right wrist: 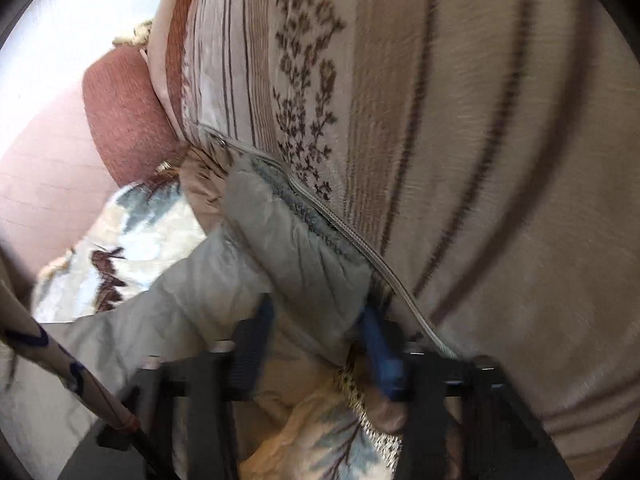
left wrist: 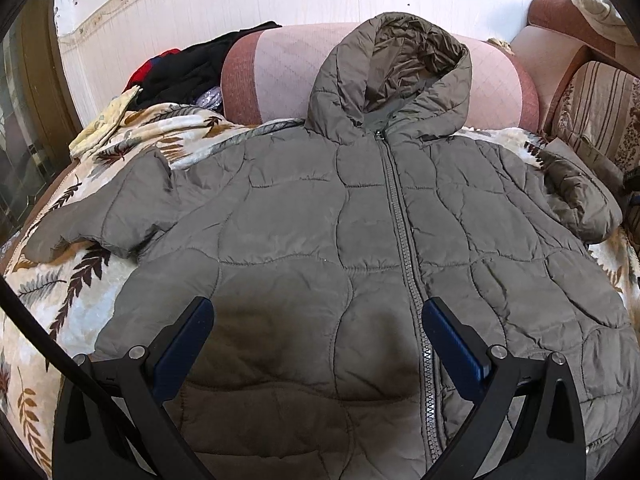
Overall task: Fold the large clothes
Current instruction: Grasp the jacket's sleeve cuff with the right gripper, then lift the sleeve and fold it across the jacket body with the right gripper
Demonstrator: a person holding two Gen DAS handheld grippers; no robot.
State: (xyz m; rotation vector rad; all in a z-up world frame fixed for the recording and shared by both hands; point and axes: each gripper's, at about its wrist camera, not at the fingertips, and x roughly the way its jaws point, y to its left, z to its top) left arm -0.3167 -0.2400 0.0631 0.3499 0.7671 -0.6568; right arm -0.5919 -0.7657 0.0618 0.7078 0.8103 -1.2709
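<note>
Lying face up on a leaf-print blanket (left wrist: pixel 80 304) over the sofa (left wrist: pixel 280 68), the grey padded jacket (left wrist: pixel 304 216) has its zip running away from the left tongs (left wrist: pixel 318 344), hood farthest off. Those tongs hang wide open over the lower front, gripping nothing. The right tongs (right wrist: pixel 320 340) are nearer the task's next piece: their jaws sit narrowly either side of the sleeve cuff (right wrist: pixel 296 236), which points away against a striped cushion (right wrist: pixel 440 120); blur hides whether the pads press.

A big puffy grey jacket (left wrist: pixel 320 216) lies flat on its back, zipped up, hood (left wrist: pixel 396 76) at the top, both sleeves spread out to the sides.
</note>
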